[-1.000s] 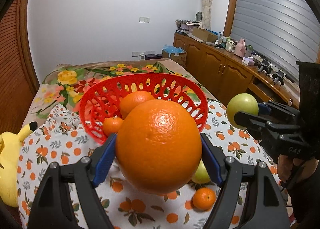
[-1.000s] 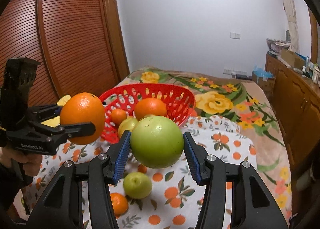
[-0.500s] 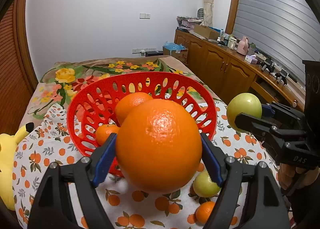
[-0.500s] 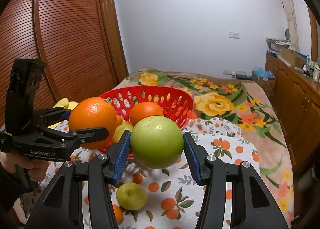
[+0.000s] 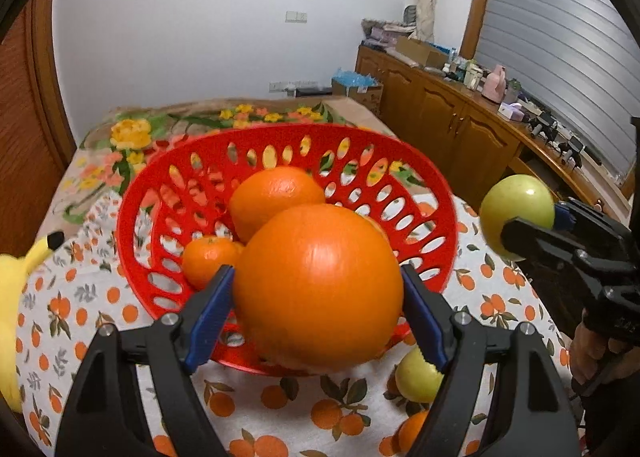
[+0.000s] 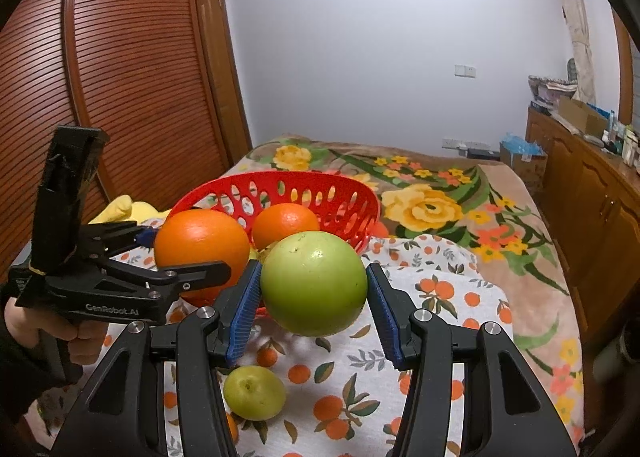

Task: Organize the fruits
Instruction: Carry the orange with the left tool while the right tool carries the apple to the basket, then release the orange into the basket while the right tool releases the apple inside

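Fruit carried to basket, both grippers loaded

Basket (image 5: 432,193), red, sits on cloth (image 5: 80,321), holding two oranges already. Left gripper (image 5: 318,297) clamps big orange (image 5: 318,285) over near rim, likely for drop-in. Right gripper (image 6: 312,297) grips green apple (image 6: 314,283) clear of the rim, probably waiting its turn. Small apple (image 6: 254,391) and a mandarin (image 5: 412,429) lie loose on cloth. Yellow plush (image 5: 12,297) at left, not blocking.
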